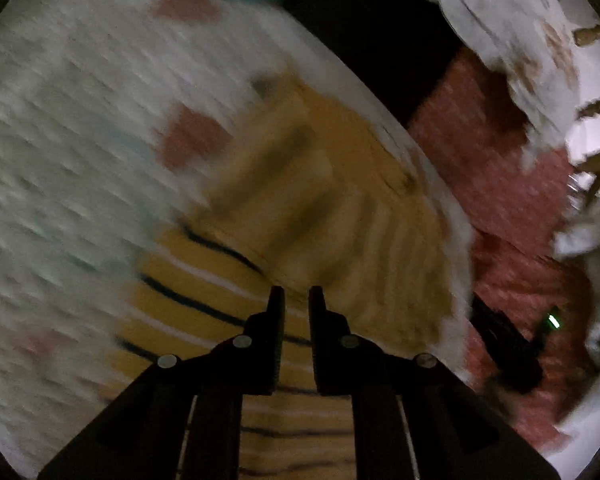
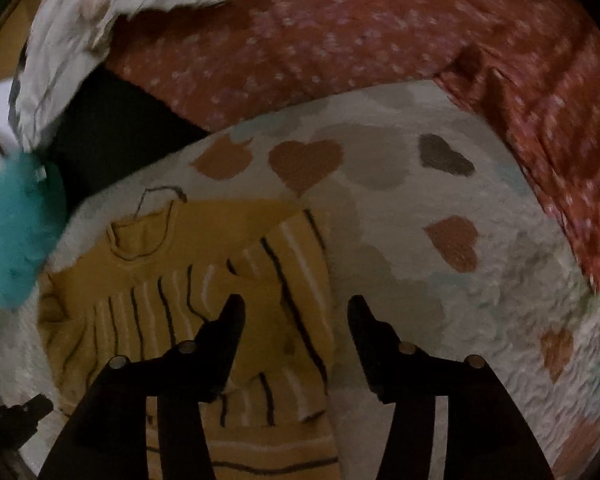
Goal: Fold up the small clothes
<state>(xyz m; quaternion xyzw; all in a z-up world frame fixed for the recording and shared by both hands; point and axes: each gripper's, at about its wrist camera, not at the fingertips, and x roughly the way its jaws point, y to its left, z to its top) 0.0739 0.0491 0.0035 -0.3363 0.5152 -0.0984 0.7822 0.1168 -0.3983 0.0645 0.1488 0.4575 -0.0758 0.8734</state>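
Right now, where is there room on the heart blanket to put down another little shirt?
Free patch: the heart blanket right of the yellow striped top, below the red spotted cloth. Crowded: the left, with the top and a teal cloth.

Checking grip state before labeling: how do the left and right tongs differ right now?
Gap: the left tongs stand nearly closed, with a narrow slit between the tips; the right tongs are spread wide.
Position: the left tongs sit wholly over the yellow striped garment; the right tongs straddle its edge, one tip over the heart-patterned blanket.
Image: the left view is motion-blurred; the right is sharper.
Shared: nothing visibly pinched in either.
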